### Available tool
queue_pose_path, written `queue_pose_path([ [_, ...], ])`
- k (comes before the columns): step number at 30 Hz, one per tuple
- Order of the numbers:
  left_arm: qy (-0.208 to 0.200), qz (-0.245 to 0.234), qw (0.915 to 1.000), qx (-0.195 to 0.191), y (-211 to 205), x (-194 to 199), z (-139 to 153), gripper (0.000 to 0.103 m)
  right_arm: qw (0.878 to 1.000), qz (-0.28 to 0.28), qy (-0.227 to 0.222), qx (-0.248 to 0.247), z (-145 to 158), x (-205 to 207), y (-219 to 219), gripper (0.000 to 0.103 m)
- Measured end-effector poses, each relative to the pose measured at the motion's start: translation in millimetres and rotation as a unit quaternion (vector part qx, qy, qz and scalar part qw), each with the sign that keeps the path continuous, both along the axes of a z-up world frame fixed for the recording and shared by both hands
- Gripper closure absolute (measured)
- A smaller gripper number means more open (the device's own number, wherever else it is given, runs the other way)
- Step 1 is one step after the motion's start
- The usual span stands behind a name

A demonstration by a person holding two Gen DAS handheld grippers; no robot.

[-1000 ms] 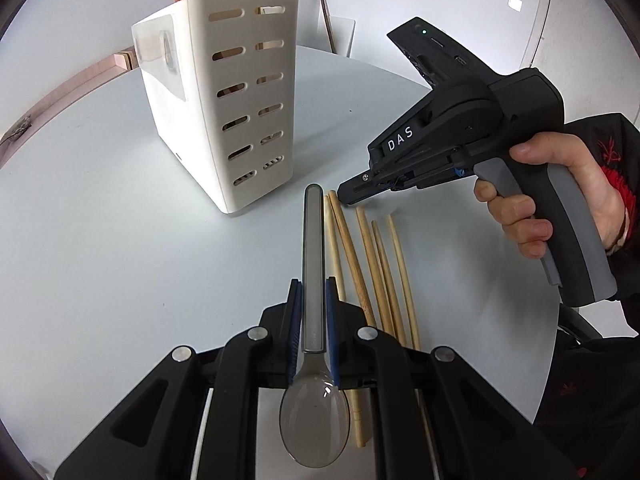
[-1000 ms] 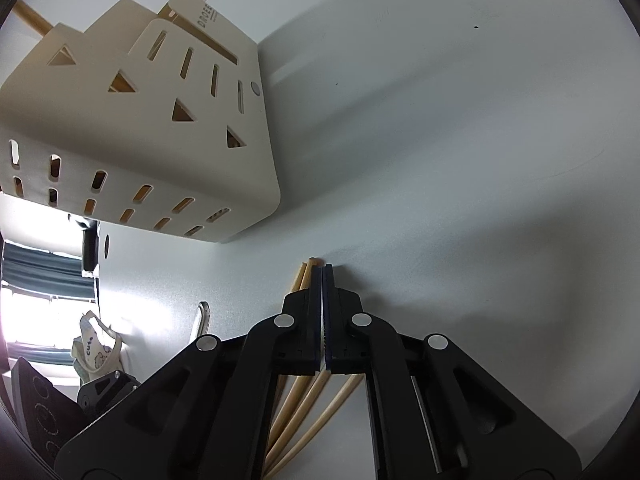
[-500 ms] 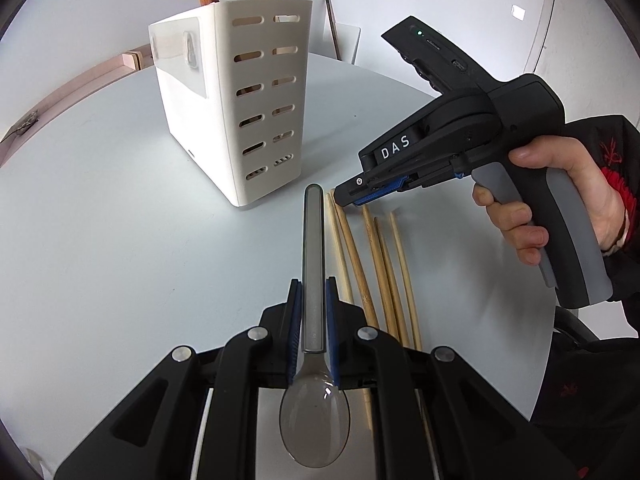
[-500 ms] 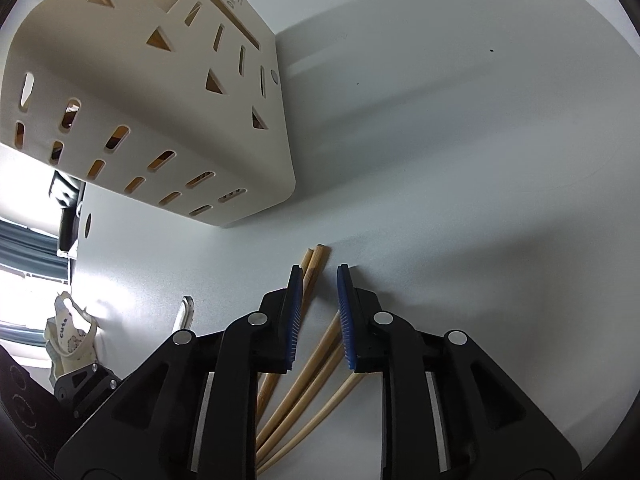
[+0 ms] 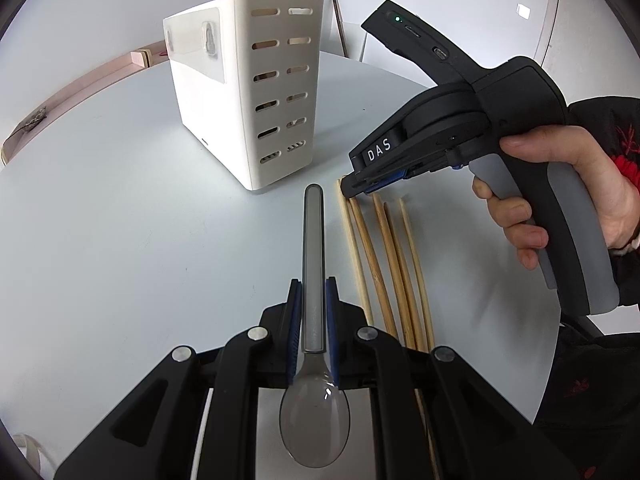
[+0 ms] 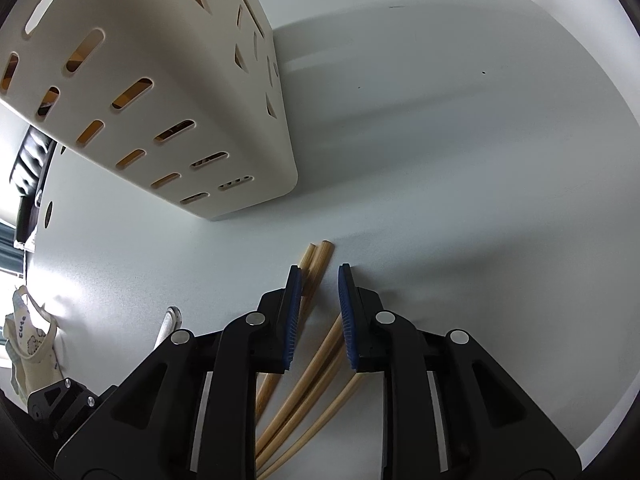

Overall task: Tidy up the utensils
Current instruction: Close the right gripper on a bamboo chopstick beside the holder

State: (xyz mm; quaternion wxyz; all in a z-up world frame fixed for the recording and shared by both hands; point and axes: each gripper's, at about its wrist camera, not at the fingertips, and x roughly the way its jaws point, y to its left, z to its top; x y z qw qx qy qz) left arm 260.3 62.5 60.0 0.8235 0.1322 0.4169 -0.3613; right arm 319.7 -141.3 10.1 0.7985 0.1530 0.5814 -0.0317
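Observation:
My left gripper (image 5: 313, 294) is shut on the handle of a translucent grey plastic spoon (image 5: 313, 280), bowl toward the camera, held above the white table (image 5: 120, 240). Several wooden chopsticks (image 5: 384, 260) lie side by side on the table to its right. My right gripper (image 6: 319, 276) is open, its tips down at the chopsticks' far ends (image 6: 316, 256); it also shows in the left wrist view (image 5: 360, 188). The white slotted utensil holder (image 5: 256, 92) stands upright just beyond, with wooden handles sticking out of its top.
The holder (image 6: 160, 92) fills the upper left of the right wrist view. The round table's edge (image 6: 580, 120) curves behind it. A white object (image 6: 168, 322) lies at the left of the chopsticks. A person's hand (image 5: 560, 192) grips the right tool.
My right gripper has opened from shut and come down over the chopstick ends. My left gripper, still holding the spoon, has shifted so the holder appears farther right and more upright.

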Motion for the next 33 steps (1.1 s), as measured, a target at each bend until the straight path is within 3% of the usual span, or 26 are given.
queue_pose_path([
  [8, 0.0, 0.007, 1.0, -0.004, 9, -5, 0, 0.091, 0.999, -0.004, -0.016, -0.028, -1, -2, 20, 0.078],
  [12, -0.001, 0.002, 1.0, -0.002, 8, -6, 1, 0.091, 1.0, -0.009, -0.012, 0.001, -3, -7, 16, 0.078],
  [17, -0.004, 0.004, 0.9999, -0.009, 8, -3, 3, 0.091, 1.0, -0.008, -0.007, 0.018, -5, -10, -1, 0.089],
  [23, -0.005, 0.004, 0.9999, -0.015, 8, -2, 3, 0.091, 1.0, -0.014, -0.012, 0.016, -6, -13, -2, 0.09],
  [27, -0.003, 0.009, 0.9999, -0.012, 8, -1, 1, 0.091, 1.0, -0.007, -0.011, -0.018, -5, -14, 5, 0.089],
  [33, -0.004, 0.011, 0.9998, -0.016, 11, -2, 2, 0.091, 0.992, 0.024, -0.041, -0.115, -8, -24, 34, 0.088],
])
